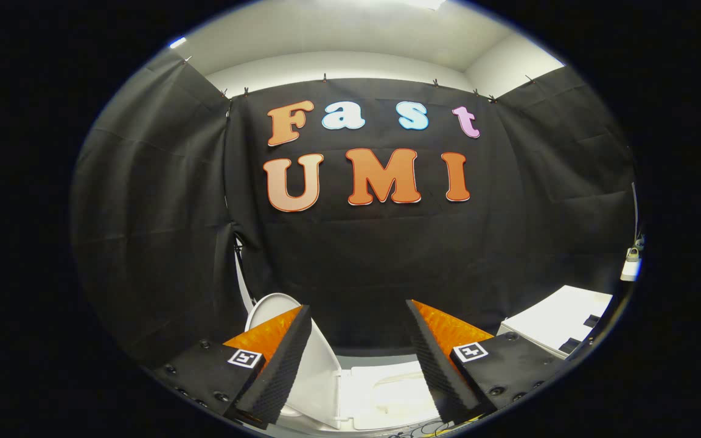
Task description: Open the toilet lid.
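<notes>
The white toilet lid (317,371) stands raised, nearly upright, just behind my left finger, which covers part of it. Its rounded top edge shows above that finger's tip. Below and between the fingers lies the white toilet seat and bowl rim (387,389), hinged to the lid at its foot. My gripper (358,307) is open, with a wide gap between the fingers and nothing held. Neither finger presses on the lid.
The black cloth wall hangs close behind the toilet. A white boxy surface (560,325) with small black pieces on it sits beyond my right finger. A small white plug or fitting (631,265) hangs on the wall farther right. Cables lie near the toilet's front.
</notes>
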### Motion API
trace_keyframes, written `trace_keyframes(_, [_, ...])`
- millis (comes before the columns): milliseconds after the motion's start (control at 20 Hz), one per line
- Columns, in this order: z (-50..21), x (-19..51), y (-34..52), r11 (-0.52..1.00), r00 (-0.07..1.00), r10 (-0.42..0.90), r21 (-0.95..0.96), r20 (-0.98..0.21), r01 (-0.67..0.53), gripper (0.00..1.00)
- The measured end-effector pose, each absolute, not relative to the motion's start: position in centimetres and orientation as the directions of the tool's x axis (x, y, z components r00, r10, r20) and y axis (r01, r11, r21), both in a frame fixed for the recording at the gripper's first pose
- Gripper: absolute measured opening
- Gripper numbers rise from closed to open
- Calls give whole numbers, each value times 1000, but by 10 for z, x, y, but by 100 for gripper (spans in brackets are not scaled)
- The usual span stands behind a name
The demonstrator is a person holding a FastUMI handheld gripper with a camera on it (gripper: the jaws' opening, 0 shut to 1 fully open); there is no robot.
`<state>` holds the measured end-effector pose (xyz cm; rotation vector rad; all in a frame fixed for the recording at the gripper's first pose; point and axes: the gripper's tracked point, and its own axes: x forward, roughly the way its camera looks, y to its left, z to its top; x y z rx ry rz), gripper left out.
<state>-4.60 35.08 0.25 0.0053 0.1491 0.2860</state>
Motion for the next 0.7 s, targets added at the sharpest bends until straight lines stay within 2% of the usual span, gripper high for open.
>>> trace_keyframes(700, [6, -47, 351, 958, 948, 286, 13, -139, -287, 98])
